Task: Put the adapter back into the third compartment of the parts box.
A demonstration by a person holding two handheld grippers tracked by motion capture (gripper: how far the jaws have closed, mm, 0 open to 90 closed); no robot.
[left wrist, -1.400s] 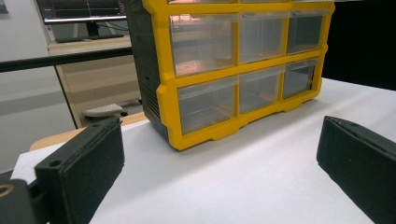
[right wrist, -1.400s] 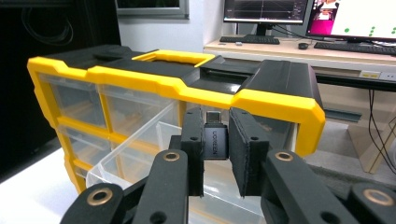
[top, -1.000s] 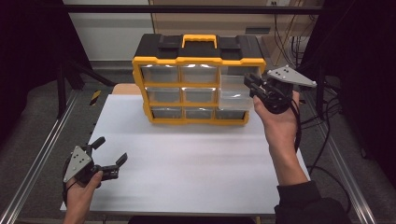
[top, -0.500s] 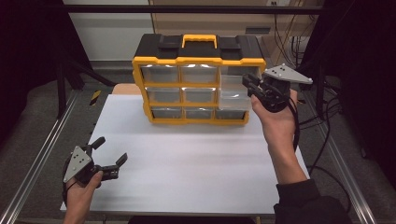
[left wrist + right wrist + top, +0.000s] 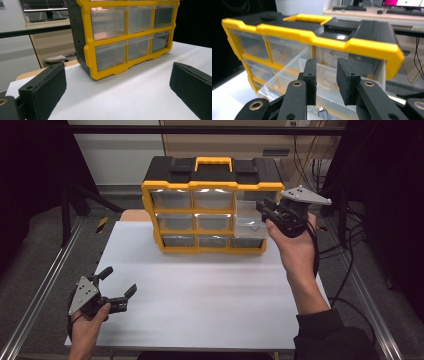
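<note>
Now | right tongs [image 5: 266, 213] jaws just opening, nothing pinched, poised over pulled-out top-right drawer [image 5: 248, 221] | organizer [image 5: 212, 205] at bench [image 5: 210, 295] far edge | left tongs [image 5: 116, 287] open, idle at near-left corner

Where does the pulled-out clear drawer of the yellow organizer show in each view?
High view: pulled-out drawer, right column, by the right gripper.
Left gripper view: cannot tell which drawer it is.
Right gripper view: centre, behind the jaws.
Shared landmark: organizer's yellow frame.
</note>
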